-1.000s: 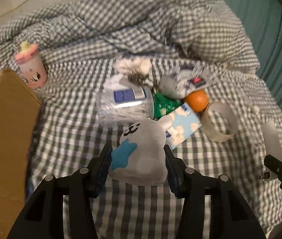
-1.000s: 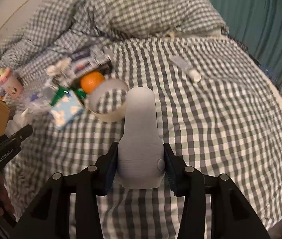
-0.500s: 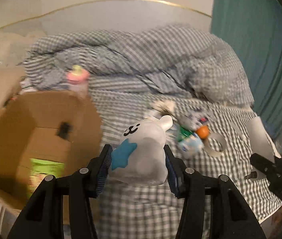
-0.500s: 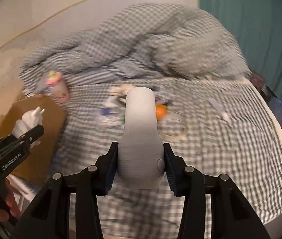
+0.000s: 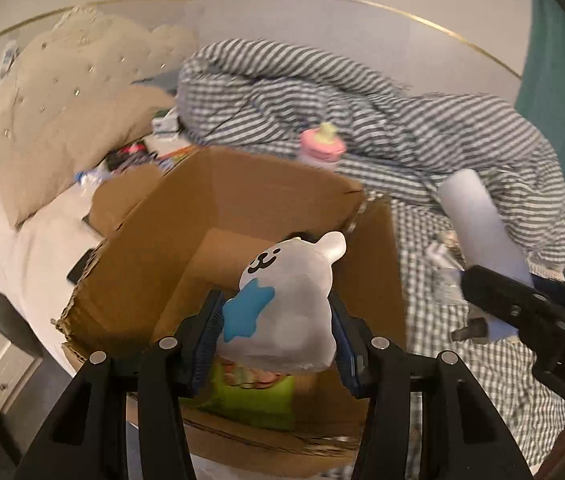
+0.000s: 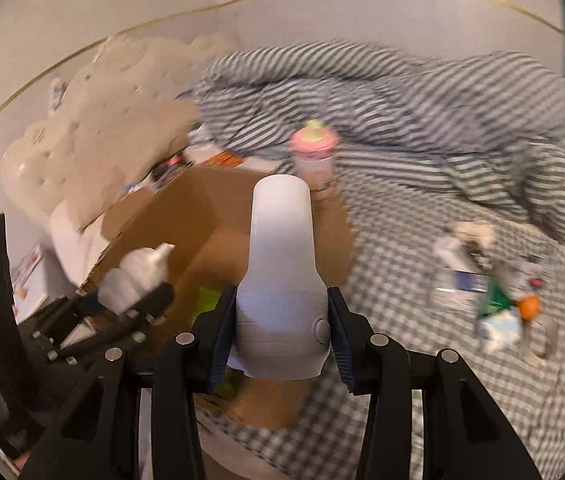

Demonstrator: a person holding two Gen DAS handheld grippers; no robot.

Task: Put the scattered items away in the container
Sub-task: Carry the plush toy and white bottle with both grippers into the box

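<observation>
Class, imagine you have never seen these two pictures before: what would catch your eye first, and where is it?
First, the white plush toy with a blue star, clamped in the left gripper over the open cardboard box. Next, the pale grey bottle-shaped device gripped by the right gripper, with a pink-lidded cup on the checked bedding behind.

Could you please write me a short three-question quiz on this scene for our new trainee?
1. True or false: the left gripper is closed on a plush toy with a blue star.
2. What lies inside the cardboard box? A) a green packet B) an orange C) a tape roll
3. Fill in: the right gripper holds a tall pale grey ____.

Key
1. True.
2. A, the green packet on the box floor.
3. Bottle; its pads press both sides of its base.
</observation>
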